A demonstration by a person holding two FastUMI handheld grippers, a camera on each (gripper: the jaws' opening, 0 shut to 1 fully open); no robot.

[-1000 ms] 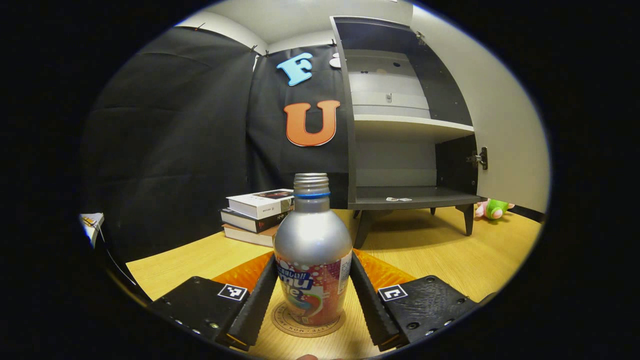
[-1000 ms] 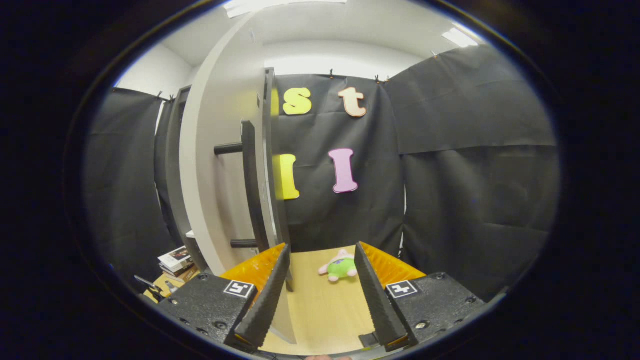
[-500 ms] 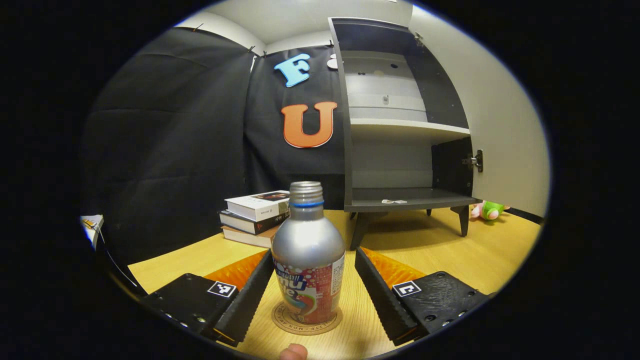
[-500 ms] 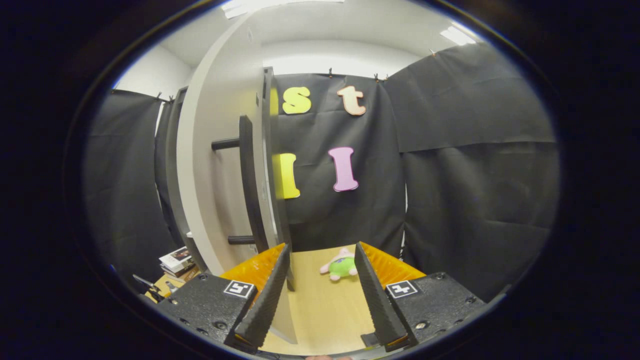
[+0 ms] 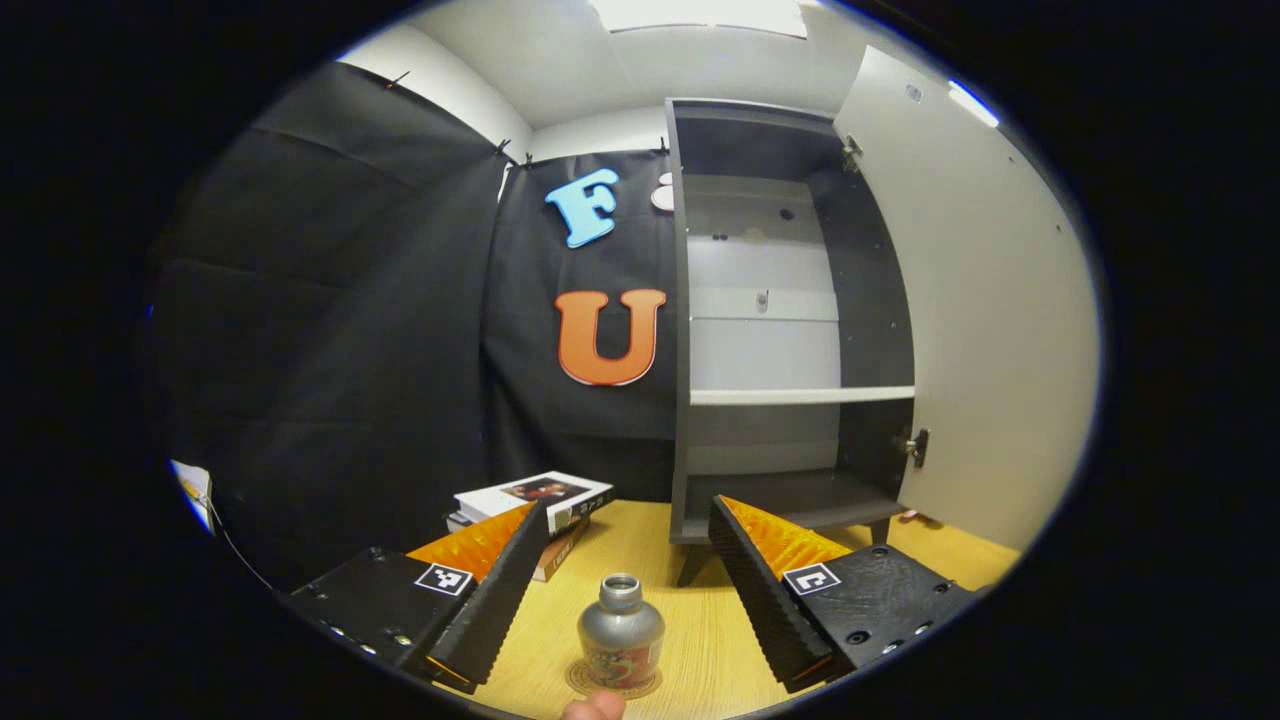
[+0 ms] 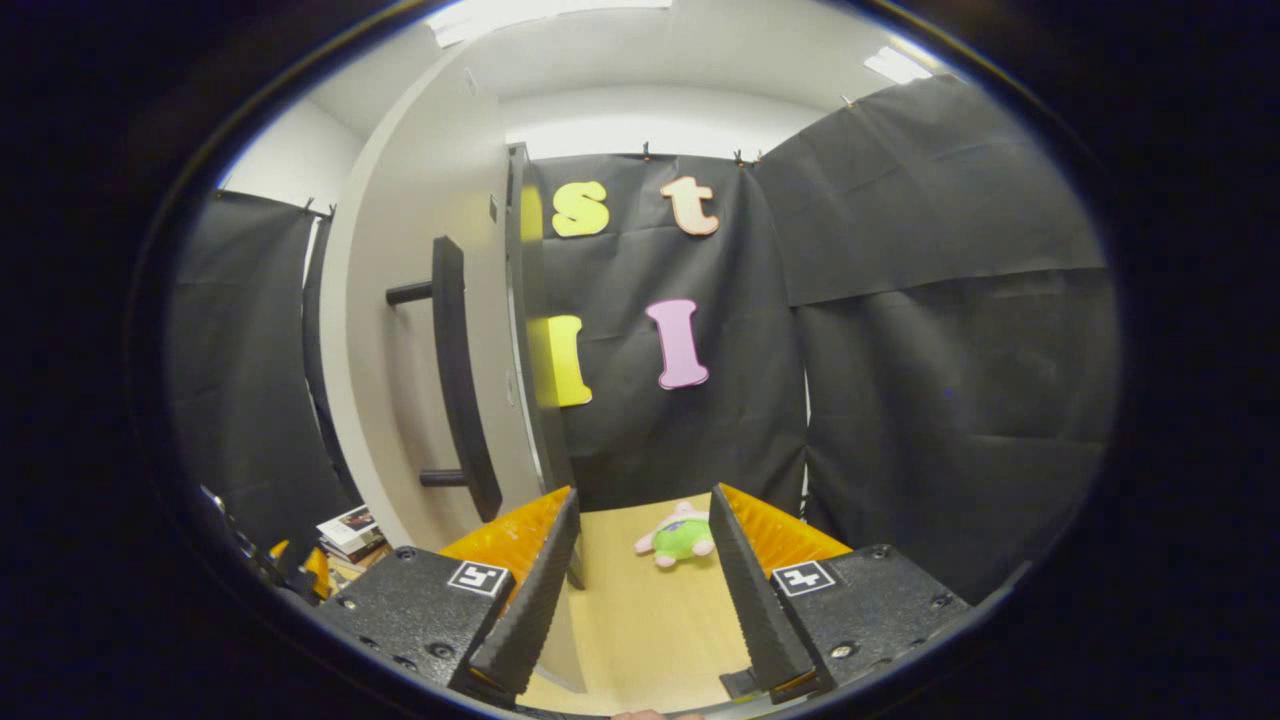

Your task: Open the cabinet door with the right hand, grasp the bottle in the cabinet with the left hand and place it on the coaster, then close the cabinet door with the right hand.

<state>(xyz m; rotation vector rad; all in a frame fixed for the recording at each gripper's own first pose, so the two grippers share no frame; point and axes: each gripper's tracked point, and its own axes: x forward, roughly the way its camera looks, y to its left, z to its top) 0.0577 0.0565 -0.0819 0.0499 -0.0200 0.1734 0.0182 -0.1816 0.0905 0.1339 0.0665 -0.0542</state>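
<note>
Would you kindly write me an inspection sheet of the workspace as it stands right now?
Surface: wooden table, bare around the coaster.
Job's things: bottle upright on the coaster; cabinet open, shelves bare; door swung wide, handle free.
Clutter: books left of the cabinet; plush toy beyond the door.
Grippers: left gripper above the bottle, jaws open; right gripper beside the door edge, jaws open, holding nothing.
Cables: nothing seen.
Surroundings: black cloth walls.
</note>
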